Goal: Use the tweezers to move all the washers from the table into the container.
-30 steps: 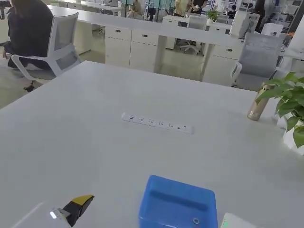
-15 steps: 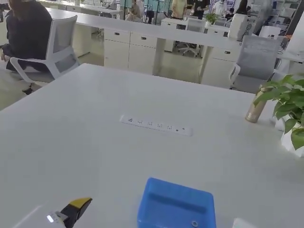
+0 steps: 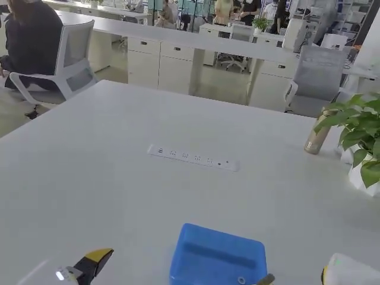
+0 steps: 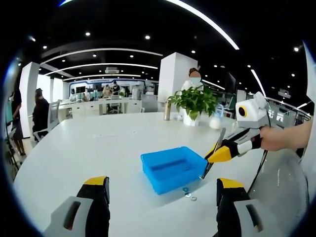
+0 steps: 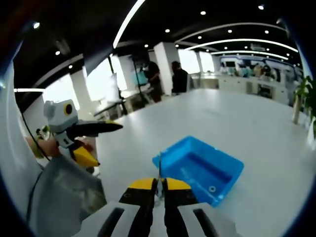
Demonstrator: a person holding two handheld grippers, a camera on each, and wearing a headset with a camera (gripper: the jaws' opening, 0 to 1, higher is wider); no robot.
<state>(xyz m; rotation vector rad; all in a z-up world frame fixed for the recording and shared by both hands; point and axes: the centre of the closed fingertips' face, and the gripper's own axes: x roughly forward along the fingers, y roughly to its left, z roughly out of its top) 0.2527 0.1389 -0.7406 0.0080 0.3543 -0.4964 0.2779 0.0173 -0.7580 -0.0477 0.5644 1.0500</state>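
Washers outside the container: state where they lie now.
In the left gripper view, the washers lie on the table beside the blue container's near corner, below the tweezers' tip.

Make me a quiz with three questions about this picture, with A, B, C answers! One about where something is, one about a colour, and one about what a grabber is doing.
1. Where do the loose washers lie?
A in a cup; B on the table beside the container; C on a shelf.

2. What colour is the container?
A blue; B red; C green.

3. What is the right hand-held gripper doing?
A open and empty; B shut on a spoon; C shut on the tweezers.

Answers:
1 B: the left gripper view shows them on the tabletop by the container's wall.
2 A: it looks blue in every view.
3 C: its jaws are closed with the thin tweezers between them.
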